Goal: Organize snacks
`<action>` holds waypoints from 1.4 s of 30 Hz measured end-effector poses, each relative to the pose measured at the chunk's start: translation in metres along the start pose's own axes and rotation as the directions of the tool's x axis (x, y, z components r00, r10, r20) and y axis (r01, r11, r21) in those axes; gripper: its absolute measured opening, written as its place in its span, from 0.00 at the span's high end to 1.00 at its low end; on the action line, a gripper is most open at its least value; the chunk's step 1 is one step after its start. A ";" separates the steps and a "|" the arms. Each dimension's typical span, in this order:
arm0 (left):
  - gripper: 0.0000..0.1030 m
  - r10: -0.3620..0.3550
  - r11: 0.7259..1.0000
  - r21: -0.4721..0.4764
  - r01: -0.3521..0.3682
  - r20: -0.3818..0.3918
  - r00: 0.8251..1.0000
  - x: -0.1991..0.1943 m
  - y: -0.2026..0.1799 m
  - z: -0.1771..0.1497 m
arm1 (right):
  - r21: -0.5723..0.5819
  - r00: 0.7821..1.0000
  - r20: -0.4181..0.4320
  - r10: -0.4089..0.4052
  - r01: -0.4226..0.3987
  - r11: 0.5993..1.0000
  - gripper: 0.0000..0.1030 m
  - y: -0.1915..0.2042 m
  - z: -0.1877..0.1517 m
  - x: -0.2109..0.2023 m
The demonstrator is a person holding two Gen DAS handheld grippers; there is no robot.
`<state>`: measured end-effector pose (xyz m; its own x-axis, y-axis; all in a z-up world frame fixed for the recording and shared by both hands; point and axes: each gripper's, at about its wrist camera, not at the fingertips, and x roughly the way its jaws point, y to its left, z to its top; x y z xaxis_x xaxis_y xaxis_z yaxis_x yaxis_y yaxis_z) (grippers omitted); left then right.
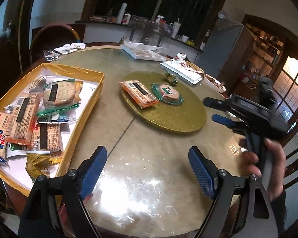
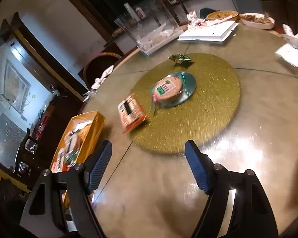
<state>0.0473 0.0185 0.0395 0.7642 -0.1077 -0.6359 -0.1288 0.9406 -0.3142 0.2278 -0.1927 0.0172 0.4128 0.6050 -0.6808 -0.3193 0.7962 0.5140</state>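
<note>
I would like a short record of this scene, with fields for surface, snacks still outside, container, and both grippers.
surface: round table with a gold mat
snacks outside: orange packet, round green-wrapped packet, small green wrapper, all on the mat
container: gold box, holding many packets
left gripper: open, empty
right gripper: open, empty

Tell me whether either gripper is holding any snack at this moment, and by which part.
Nothing is held. The left gripper and right gripper both stand open over bare tabletop; the orange rectangular cracker packet and round green-edged biscuit pack lie untouched on the gold glitter disc.
</note>
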 end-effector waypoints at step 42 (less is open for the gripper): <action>0.18 0.008 1.000 -0.007 -0.009 -0.120 0.993 0.080 0.006 0.066 | -0.251 0.938 -0.111 -0.327 0.292 0.923 0.26 -0.006 -0.056 0.030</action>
<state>0.1487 0.0365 0.0333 0.6820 -0.1382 -0.7182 -0.1402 0.9391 -0.3138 0.1945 -0.1791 -0.0356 0.3973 0.3064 -0.8650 -0.3879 0.9103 0.1443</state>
